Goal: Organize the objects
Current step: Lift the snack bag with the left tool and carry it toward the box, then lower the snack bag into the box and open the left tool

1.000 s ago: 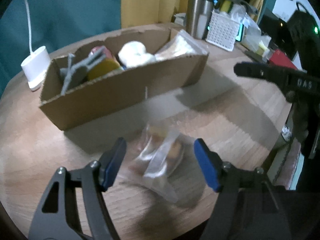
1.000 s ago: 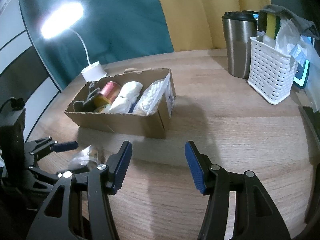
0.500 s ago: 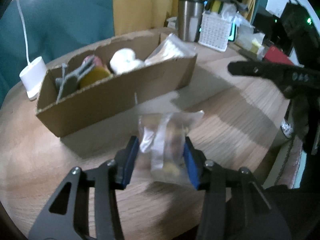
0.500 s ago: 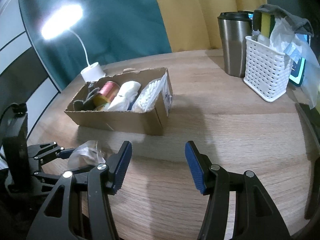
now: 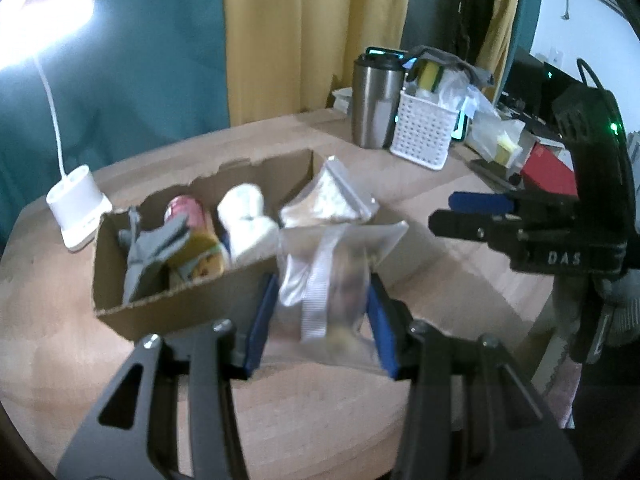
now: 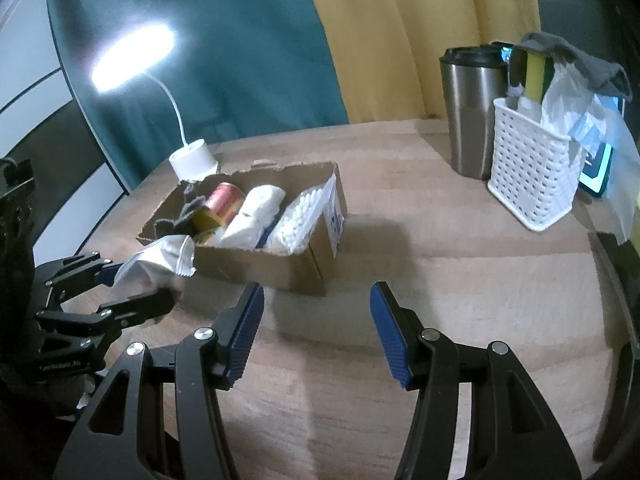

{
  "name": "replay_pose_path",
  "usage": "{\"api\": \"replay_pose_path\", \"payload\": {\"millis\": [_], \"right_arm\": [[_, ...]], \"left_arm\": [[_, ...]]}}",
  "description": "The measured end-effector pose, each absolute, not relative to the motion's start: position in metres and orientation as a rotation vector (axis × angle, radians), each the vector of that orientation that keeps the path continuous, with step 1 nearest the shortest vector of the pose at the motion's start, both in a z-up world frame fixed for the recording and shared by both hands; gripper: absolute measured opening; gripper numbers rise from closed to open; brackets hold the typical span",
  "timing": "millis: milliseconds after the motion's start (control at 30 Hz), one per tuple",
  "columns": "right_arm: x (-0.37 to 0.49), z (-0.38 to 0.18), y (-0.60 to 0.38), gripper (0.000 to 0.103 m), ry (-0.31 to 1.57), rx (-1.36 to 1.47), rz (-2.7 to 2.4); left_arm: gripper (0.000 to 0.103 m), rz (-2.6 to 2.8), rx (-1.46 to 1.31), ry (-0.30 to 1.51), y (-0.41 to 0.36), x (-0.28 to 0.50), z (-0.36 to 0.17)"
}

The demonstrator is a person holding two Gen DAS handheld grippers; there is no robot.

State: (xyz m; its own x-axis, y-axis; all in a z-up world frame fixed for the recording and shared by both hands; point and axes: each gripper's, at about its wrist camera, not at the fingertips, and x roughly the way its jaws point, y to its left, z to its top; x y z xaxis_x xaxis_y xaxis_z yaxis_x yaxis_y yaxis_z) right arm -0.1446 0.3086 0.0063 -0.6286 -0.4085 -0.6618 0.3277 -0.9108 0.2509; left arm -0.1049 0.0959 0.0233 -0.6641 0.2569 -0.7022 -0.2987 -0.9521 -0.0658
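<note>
My left gripper is shut on a clear plastic bag of small items and holds it above the table, just in front of the cardboard box. The box holds a grey glove, a red can, a white roll and a bag of cotton swabs. From the right wrist view the held bag hangs at the box's near left corner. My right gripper is open and empty over bare table right of the box.
A white desk lamp stands behind the box. A steel tumbler and a white basket with a sponge and bags stand at the back right. More clutter lies beyond the basket.
My left gripper closed on the plastic bag, lifted it off the table and carried it toward the box. My right gripper stayed open and nearly still.
</note>
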Motion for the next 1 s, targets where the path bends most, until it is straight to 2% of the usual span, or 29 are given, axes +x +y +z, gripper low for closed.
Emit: {"api": "replay_pose_path", "payload": {"millis": [533,1000], "right_arm": [[-0.187,0.009,0.315,0.058,-0.156,1.035,-2.477],[-0.230,-0.009,0.310,0.058,-0.168,1.053,-2.434]], "left_arm": [[0.046,2.664,-1.147,-0.029,0.094,-0.173,0.020],[0.046,2.645,-1.215,-0.040,0.091,-0.221,0.005]]}}
